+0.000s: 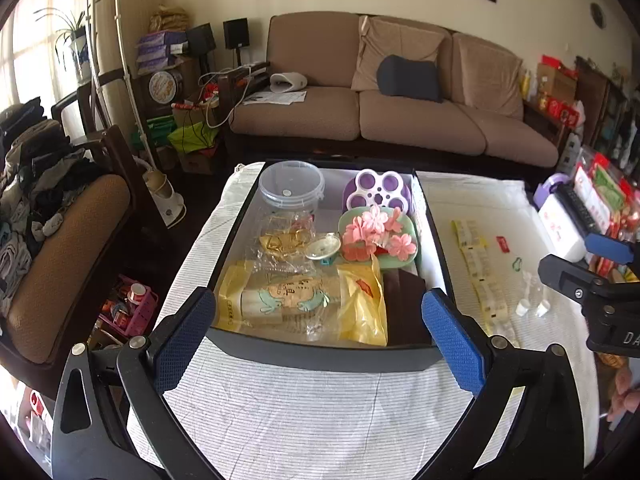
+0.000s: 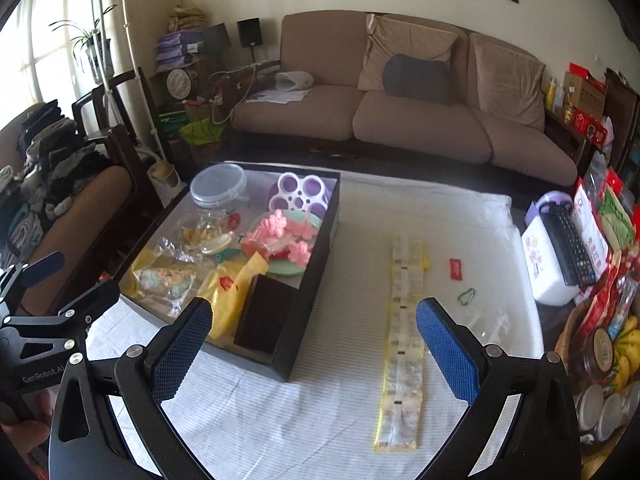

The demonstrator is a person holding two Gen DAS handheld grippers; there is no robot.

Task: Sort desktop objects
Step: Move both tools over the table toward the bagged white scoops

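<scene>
A black box [image 1: 320,354] stands on the white striped cloth [image 1: 304,412], holding a clear tub [image 1: 290,184], a purple flower-shaped tray [image 1: 376,192], a green plate of pink flowers [image 1: 376,236], yellow bags [image 1: 360,304] and a brown box [image 1: 404,304]. My left gripper [image 1: 320,336] hangs open just before the box's near wall, with nothing between its fingers. To the right of the box [image 2: 316,280], a long strip of yellow sachets [image 2: 404,340], a red packet [image 2: 455,269], a green carabiner [image 2: 466,295] and small clear bottles [image 2: 488,324] lie on the cloth. My right gripper [image 2: 316,344] is open above the cloth, empty.
At the table's right edge stand a white container [image 2: 548,280] with a remote control [image 2: 568,244] on it, snack bags, a basket of bananas [image 2: 624,344] and jars [image 2: 596,404]. A chair piled with clothes [image 1: 36,184] is on the left, a brown sofa [image 1: 400,120] beyond the table.
</scene>
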